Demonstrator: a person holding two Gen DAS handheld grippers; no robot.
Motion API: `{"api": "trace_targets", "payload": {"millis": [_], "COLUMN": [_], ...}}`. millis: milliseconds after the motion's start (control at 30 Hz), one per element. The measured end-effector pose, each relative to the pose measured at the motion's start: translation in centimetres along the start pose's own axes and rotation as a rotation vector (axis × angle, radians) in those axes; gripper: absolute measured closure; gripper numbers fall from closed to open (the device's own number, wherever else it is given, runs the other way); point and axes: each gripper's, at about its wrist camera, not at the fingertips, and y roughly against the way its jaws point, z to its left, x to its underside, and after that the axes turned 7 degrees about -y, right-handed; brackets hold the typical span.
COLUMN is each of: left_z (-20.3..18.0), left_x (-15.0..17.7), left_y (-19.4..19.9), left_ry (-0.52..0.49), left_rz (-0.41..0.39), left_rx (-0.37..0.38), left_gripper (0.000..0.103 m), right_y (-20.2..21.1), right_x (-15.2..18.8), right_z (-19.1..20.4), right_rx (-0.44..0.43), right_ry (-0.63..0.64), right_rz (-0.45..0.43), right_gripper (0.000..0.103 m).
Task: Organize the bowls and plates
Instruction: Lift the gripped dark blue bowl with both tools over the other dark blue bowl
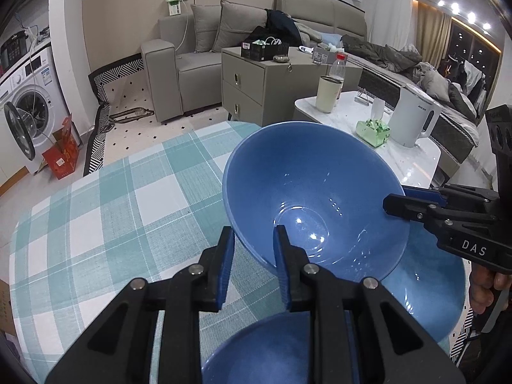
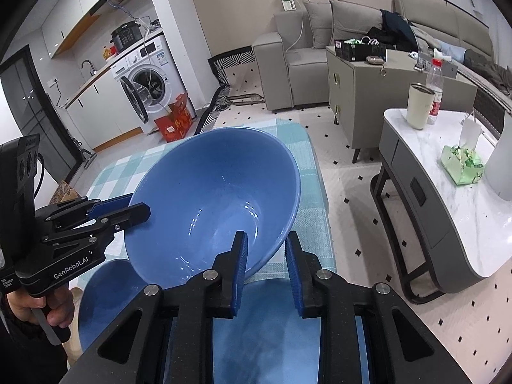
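A large blue bowl (image 1: 307, 185) hangs tilted above the teal checked tablecloth (image 1: 112, 211), carried by both grippers at opposite sides of its rim. My left gripper (image 1: 255, 235) is shut on the near rim, one finger inside the bowl and one outside. My right gripper (image 1: 398, 196) clamps the rim on the right. In the right wrist view, the right gripper (image 2: 267, 238) pinches the bowl (image 2: 208, 198) at its near edge, while the left gripper (image 2: 137, 204) grips the left rim. Under the bowl lie a second blue bowl (image 1: 432, 288) and another blue dish (image 1: 256, 352).
A white marble side table (image 2: 448, 198) stands to the right with a kettle (image 1: 412, 118), a green tissue pack (image 1: 374, 131), a cream cup (image 1: 328, 94) and a bottle. Beyond it are a grey cabinet (image 1: 256, 89), a sofa and a washing machine (image 1: 28, 96).
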Motion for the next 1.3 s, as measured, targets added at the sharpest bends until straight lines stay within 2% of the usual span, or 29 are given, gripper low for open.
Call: {"api": "trace_targets", "payload": {"millis": [333, 667, 933, 1300], "left_z": [-1.2, -2.9, -4.0, -4.9], "left_x": [0.8, 3.7, 5.3, 6.5], "left_y": [4.7, 9.7, 12.2, 13.9], "left_ry": [-0.014, -0.04, -0.057, -0.043], "left_rz": [-0.068, -0.125, -0.158, -0.184], "left_rx": [-0.019, -0.045, -0.071, -0.098], "left_gripper": [0.08, 0.08, 0.08, 0.08], "right_y": [5.1, 10.8, 13.8, 16.1], "right_x": [1.3, 4.9, 7.7, 9.2], "right_z": [1.9, 4.3, 5.5, 6.6], "right_rx": [0.001, -0.016, -0.028, -0.045], "right_ry": [0.033, 0.054, 0.062, 0.088], "right_rz": [-0.078, -0.156, -0.201, -0.236], "right_gripper": [0.079, 0.078, 0.078, 0.078]}}
